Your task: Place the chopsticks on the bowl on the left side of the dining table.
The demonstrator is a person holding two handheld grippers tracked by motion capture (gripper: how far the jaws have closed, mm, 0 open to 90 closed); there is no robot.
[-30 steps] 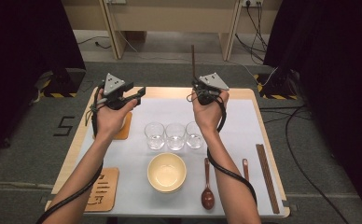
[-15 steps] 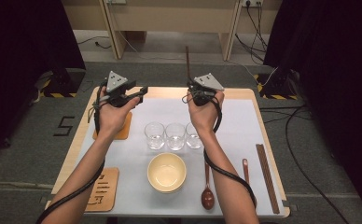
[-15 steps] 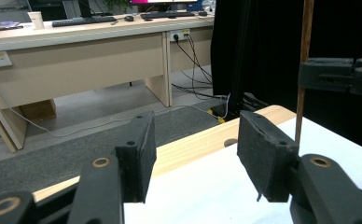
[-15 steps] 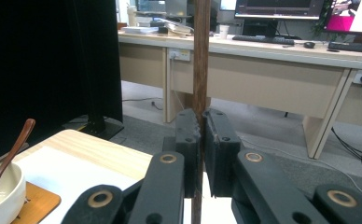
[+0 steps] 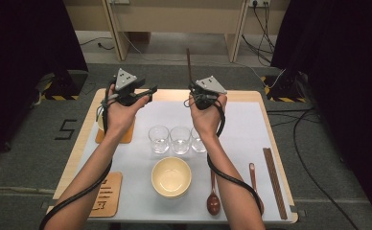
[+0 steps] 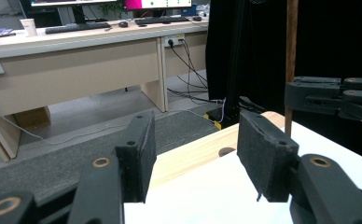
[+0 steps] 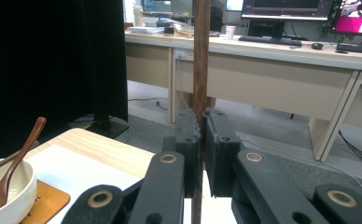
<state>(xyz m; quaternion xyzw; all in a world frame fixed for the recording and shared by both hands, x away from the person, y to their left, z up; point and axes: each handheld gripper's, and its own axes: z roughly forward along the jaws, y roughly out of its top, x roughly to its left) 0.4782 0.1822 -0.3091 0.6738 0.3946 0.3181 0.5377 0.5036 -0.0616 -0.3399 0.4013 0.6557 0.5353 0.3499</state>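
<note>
The right gripper is pinched tight on a dark wooden chopstick, which stands upright above the far edge of the table; the right gripper view shows the chopstick rising straight between the 2 closed jaws. The left gripper is held up beside it with its jaws spread and nothing between them. In the left gripper view the chopstick and the right gripper stand off to the right of the parted jaws. On the white mat, 3 clear glasses stand in a row, each looking empty, just behind a pale yellow bowl that also holds nothing. Another bowl, sitting on an orange coaster under the left forearm, has a brown spoon leaning in it. Right of the yellow bowl lie 2 more spoons, and a second chopstick lies near the table's right edge. A wooden board rests at the near left corner.
</note>
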